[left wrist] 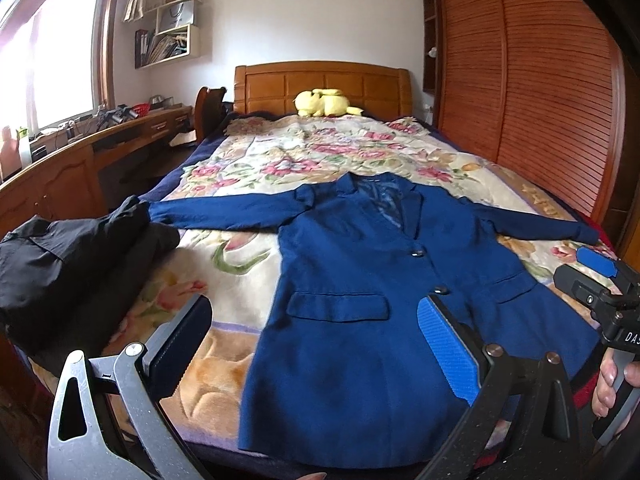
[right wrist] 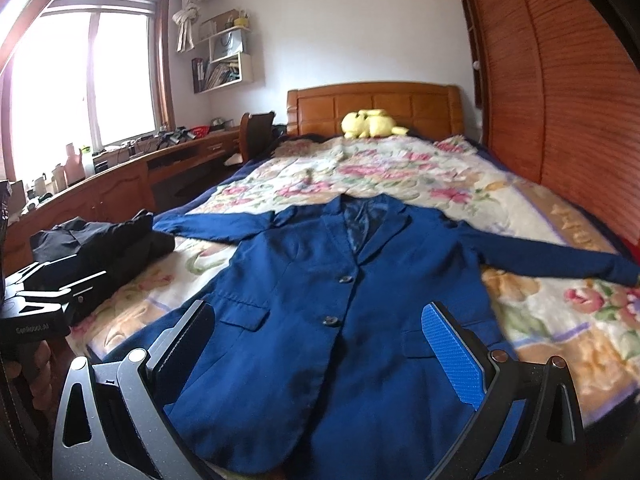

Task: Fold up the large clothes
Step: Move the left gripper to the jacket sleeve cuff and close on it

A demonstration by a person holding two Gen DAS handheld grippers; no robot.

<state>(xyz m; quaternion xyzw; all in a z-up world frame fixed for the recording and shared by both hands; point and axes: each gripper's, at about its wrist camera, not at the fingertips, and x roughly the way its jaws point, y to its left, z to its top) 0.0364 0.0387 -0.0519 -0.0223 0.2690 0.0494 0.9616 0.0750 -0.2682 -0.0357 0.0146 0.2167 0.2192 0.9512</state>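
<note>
A dark blue blazer (left wrist: 352,304) lies flat, front up and buttoned, on the floral bedspread (left wrist: 320,152), both sleeves spread out to the sides. It also shows in the right wrist view (right wrist: 320,320). My left gripper (left wrist: 316,344) is open and empty, hovering over the blazer's lower left part near the foot of the bed. My right gripper (right wrist: 320,356) is open and empty over the blazer's hem. The right gripper also shows at the right edge of the left wrist view (left wrist: 600,280), beside the blazer's right side.
A pile of black clothes (left wrist: 68,264) lies at the bed's left edge, touching the left sleeve end. A yellow plush toy (left wrist: 324,103) sits by the wooden headboard. A slatted wardrobe (left wrist: 540,100) stands on the right, a desk (left wrist: 80,160) on the left.
</note>
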